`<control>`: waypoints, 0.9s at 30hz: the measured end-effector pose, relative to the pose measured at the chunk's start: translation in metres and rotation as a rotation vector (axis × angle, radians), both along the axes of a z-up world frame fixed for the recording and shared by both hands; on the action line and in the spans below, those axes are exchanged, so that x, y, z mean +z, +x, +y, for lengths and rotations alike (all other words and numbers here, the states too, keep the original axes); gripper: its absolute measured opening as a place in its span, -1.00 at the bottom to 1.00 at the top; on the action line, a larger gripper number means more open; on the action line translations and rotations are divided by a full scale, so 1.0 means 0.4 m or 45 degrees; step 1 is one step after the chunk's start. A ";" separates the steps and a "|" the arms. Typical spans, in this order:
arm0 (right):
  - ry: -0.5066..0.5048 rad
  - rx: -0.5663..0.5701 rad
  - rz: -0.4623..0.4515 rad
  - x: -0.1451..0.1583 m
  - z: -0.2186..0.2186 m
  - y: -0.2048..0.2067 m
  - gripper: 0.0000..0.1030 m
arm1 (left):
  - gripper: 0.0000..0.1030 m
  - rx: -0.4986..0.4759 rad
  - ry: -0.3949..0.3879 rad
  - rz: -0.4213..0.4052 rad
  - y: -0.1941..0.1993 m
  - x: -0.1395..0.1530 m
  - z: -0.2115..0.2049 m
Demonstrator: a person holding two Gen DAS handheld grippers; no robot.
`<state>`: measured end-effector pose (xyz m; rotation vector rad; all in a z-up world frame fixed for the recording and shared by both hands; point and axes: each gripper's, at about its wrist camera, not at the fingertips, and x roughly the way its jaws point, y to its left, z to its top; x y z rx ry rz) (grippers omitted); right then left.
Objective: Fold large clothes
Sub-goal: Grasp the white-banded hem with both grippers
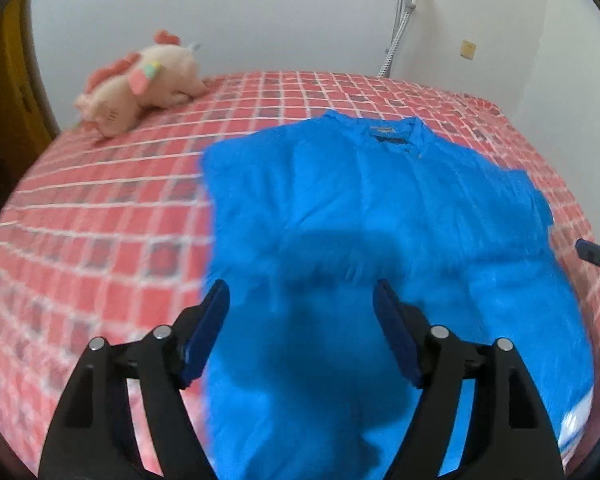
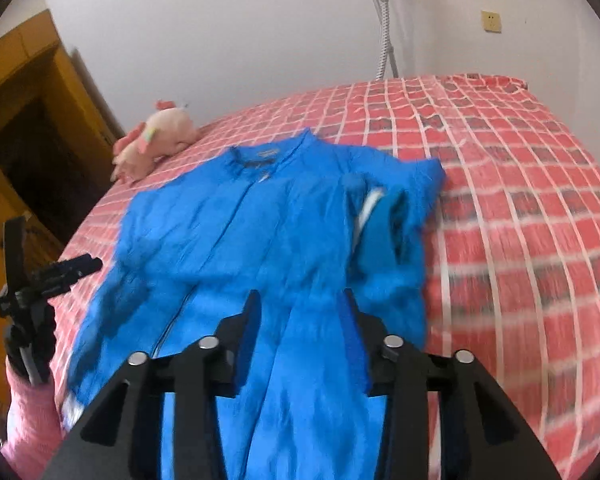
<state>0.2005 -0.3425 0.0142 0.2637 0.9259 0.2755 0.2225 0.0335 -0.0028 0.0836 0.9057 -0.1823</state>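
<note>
Jacket [image 2: 236,240] lies flat on the bed [image 2: 520,200], collar far, right sleeve already folded in. Both tools hover above its near half, left tool [image 1: 300,300] spread wide, right tool [image 2: 300,304] partly spread, neither pinching cloth. Next, grip the near hem evenly and fold toward the collar.

The jacket [image 1: 380,240] runs off the bottom edge in both views, its hem unseen; the bed [image 2: 520,200] is smeared by blur.
</note>
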 end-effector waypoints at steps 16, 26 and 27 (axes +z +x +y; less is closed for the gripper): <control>-0.026 -0.036 0.141 -0.064 -0.052 -0.441 0.06 | 0.63 0.143 -0.153 0.302 -0.448 -0.121 0.194; 0.091 0.037 0.254 -0.129 -0.025 -0.491 0.06 | 0.63 0.111 -0.282 0.373 -0.473 -0.181 0.169; 0.105 0.041 0.259 -0.134 -0.022 -0.485 0.06 | 0.63 0.106 -0.281 0.370 -0.470 -0.181 0.163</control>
